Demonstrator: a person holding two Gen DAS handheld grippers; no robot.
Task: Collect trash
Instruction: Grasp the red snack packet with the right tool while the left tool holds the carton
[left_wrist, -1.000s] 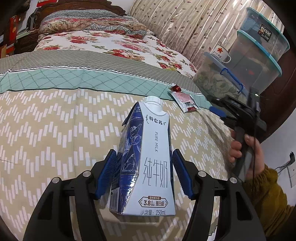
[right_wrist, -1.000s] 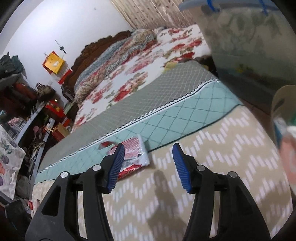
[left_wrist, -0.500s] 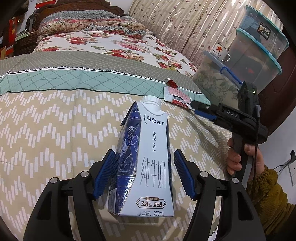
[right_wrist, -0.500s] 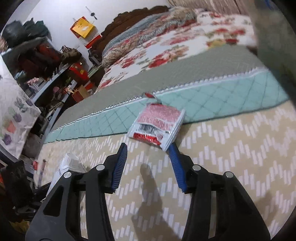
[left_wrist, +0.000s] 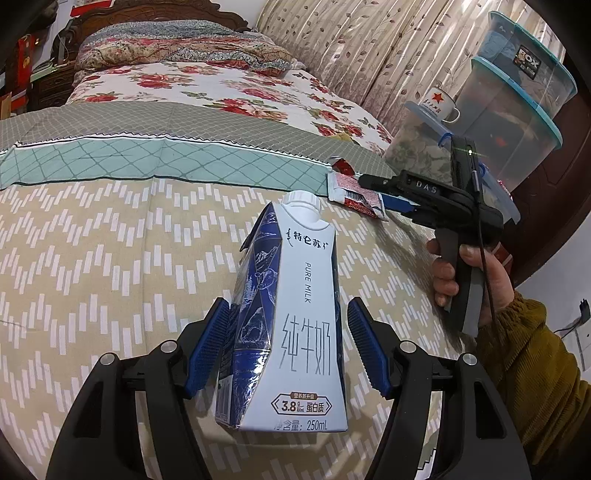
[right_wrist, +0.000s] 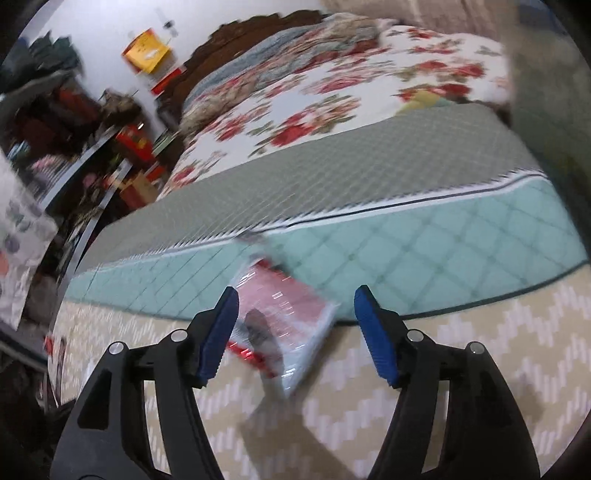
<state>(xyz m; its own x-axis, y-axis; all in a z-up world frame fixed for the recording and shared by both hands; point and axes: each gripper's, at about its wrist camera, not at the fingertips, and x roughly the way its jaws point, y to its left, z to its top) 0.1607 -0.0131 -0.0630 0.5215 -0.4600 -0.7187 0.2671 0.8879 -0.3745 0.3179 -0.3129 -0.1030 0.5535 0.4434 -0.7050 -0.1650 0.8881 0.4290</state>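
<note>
Since the earlier views the right tool (right_wrist: 293, 334) has swung across the bed (left_wrist: 110, 236) to the wrapper (right_wrist: 286, 328), which now lies between its pads instead of beyond them; its jaws have just been opening and stand wide, pressing nothing. That red-and-silver wrapper lies flat where the zigzag cover meets the teal quilt band. It looks light, thin, crinkly and slick, so a pinch across one raised edge probably suits it better than a push from above. Nearer, the milk carton (left_wrist: 291, 317) stands upright on the zigzag cover, between the pads of the left tool (left_wrist: 288, 345), which sit close to its sides but apart. Its stiff board walls could dent if empty; the lower body seems the best hold.
</note>
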